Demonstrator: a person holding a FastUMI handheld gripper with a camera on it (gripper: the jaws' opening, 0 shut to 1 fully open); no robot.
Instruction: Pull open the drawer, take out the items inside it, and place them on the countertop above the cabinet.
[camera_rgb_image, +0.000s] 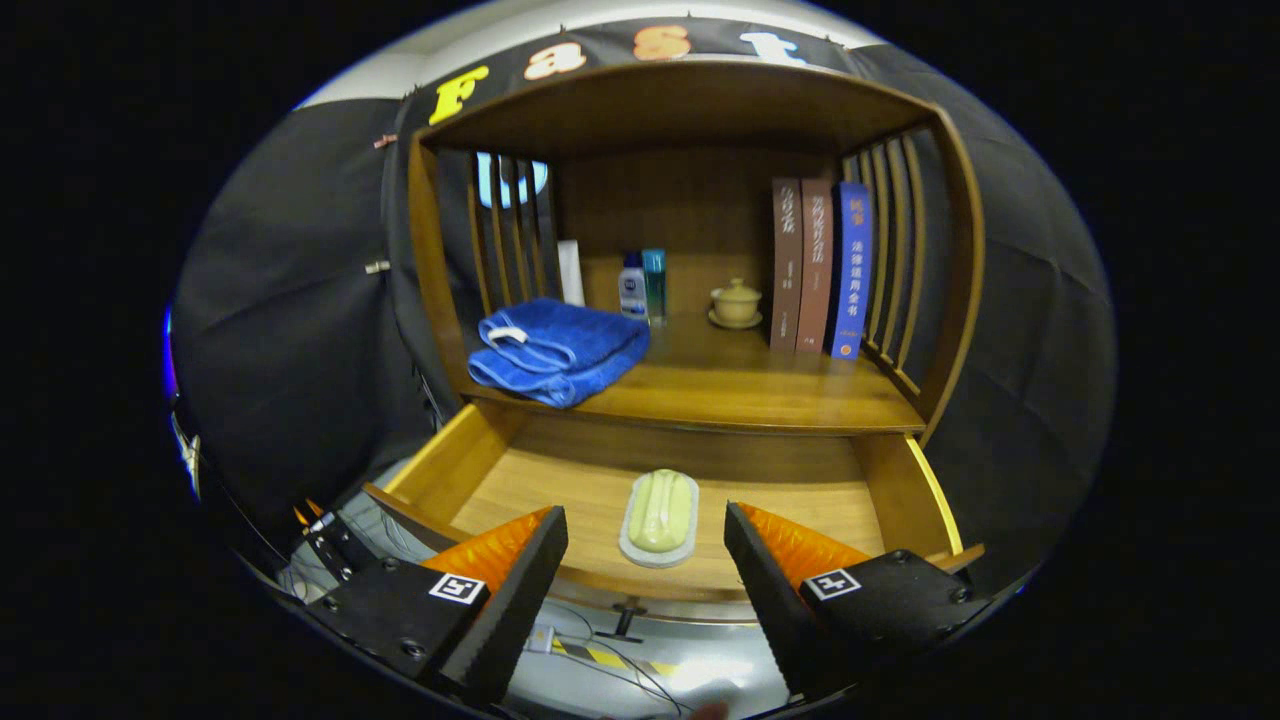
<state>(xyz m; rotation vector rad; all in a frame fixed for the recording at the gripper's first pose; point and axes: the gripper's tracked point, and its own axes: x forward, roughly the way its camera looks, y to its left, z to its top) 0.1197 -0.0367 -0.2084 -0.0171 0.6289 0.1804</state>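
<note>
Two black fingers of the claw (646, 560) stood wide apart and held nothing, hovering over the near edge of the pulled-open wooden drawer (905, 490). Between them and just ahead lay a pale green oblong soap on a white dish (659, 516), on the drawer floor. Farther on, the wooden surface (740, 385) above the drawer carried a folded blue towel (556, 350) at left, two small bottles (641, 284), a lidded beige cup on its saucer (736, 302), and three upright books (820, 266) at right.
</note>
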